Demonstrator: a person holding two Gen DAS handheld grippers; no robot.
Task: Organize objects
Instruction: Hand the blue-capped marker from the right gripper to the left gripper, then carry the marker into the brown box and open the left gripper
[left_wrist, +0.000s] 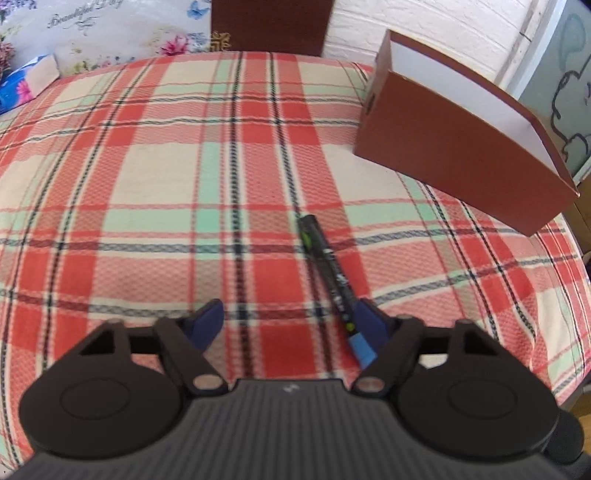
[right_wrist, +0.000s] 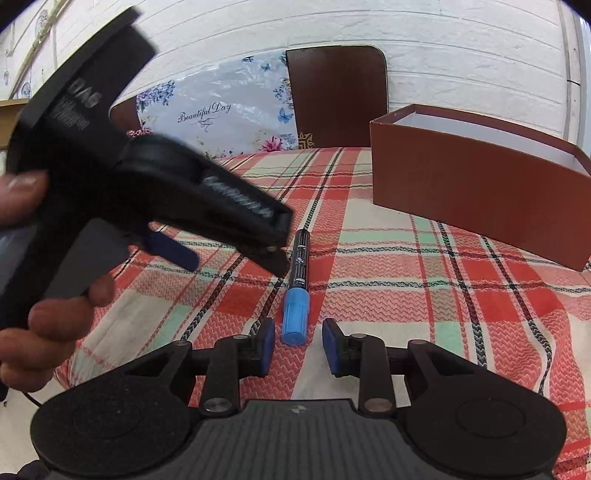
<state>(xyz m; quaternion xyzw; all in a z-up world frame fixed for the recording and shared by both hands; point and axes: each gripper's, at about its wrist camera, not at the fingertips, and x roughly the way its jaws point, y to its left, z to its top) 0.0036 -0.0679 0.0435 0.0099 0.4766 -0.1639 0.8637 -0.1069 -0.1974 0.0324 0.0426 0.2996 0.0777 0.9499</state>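
Observation:
A black marker with a blue cap (left_wrist: 330, 284) lies on the plaid cloth (left_wrist: 184, 184). In the left wrist view its cap end rests by the right finger of my open left gripper (left_wrist: 291, 325). In the right wrist view the marker (right_wrist: 298, 284) lies just ahead of my open right gripper (right_wrist: 298, 341), its blue cap pointing into the gap between the fingers. The left gripper (right_wrist: 229, 254) also shows there, held in a hand at the left, just left of the marker. An open brown box (left_wrist: 461, 147) stands at the right; it also shows in the right wrist view (right_wrist: 480, 195).
A brown chair back (right_wrist: 336, 96) and a floral "Beautiful Day" sheet (right_wrist: 214, 114) stand behind the table by a white brick wall. A blue floral packet (left_wrist: 22, 85) lies at the far left. The table edge drops off at the right (left_wrist: 569, 332).

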